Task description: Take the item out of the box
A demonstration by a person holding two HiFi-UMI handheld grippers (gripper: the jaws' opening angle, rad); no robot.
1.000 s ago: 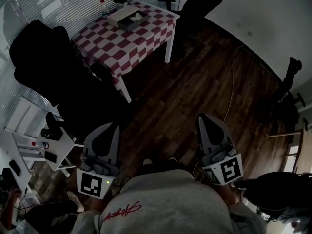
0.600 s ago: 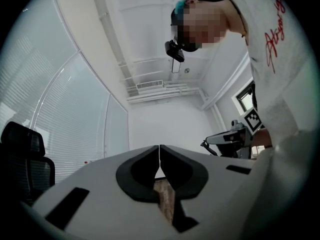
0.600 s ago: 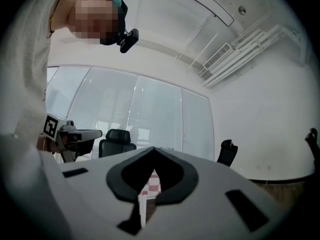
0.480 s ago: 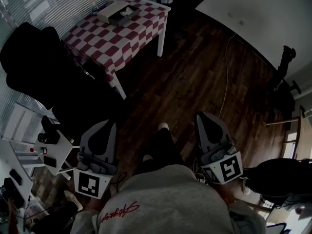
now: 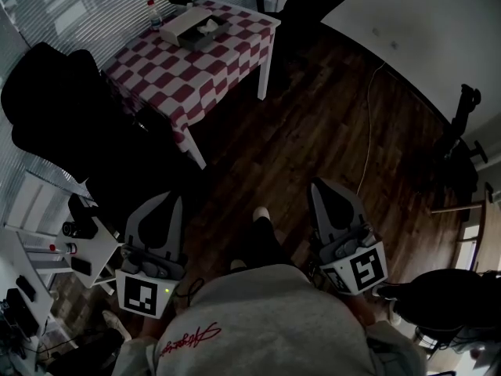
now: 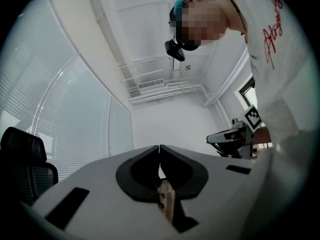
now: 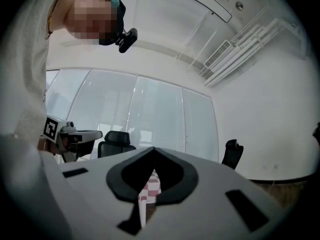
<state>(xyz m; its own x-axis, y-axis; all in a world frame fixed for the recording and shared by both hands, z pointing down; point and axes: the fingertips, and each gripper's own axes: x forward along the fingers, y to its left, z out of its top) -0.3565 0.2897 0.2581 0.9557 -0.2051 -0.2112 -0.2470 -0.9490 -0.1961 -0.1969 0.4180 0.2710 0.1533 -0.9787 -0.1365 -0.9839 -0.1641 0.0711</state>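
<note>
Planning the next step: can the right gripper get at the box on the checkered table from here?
Probably not yet. The box sits on the checkered table, far across the wood floor from the right gripper, held shut at the person's waist. Nothing blocks the way.

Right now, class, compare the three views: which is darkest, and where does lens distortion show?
Head view: underexposed, black chair loses all detail, only the checkered table reads clearly. Left gripper view and right gripper view: bright, strong fisheye bending the walls, dark corners.
</note>
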